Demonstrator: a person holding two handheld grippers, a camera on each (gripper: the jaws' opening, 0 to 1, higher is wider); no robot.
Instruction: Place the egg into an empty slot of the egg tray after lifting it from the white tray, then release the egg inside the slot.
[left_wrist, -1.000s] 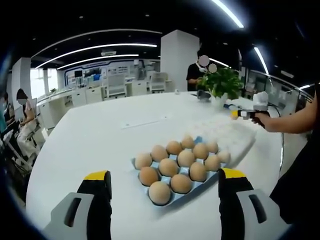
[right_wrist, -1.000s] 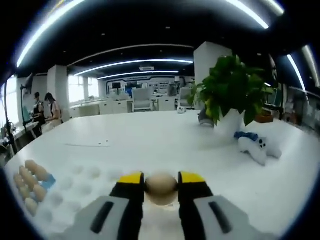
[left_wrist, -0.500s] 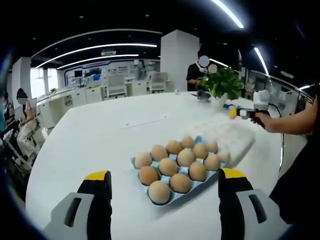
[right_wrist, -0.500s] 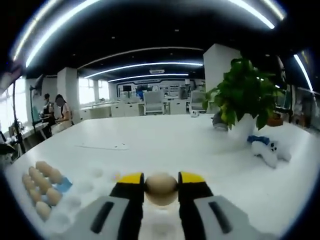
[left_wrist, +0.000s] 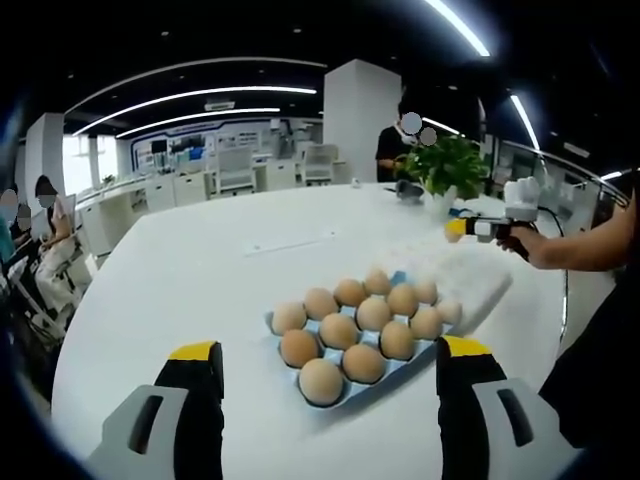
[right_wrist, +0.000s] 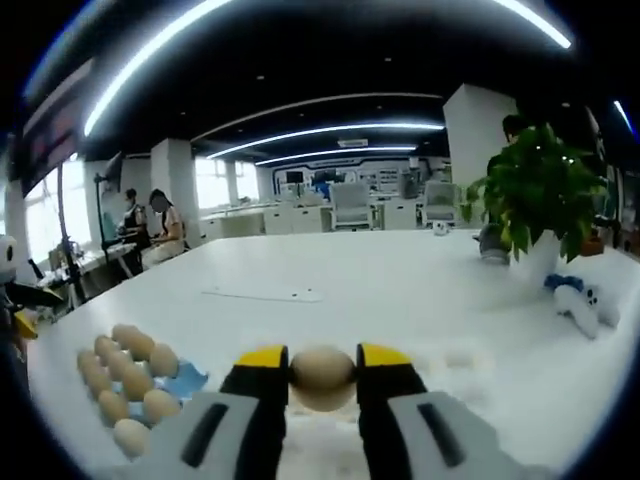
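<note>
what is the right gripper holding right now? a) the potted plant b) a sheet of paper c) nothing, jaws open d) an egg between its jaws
d: in the right gripper view the right gripper has its yellow-tipped jaws shut on a tan egg, held above the white table.

Eleven eggs (left_wrist: 362, 330) in one egg tray (left_wrist: 389, 372), one held egg (right_wrist: 322, 377)

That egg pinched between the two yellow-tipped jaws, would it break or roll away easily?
Probably fragile: the egg is held only at its two sides by the right gripper, so a harder squeeze could crack it. Its smooth rounded shell would likely roll if set loose on the flat white table.
</note>
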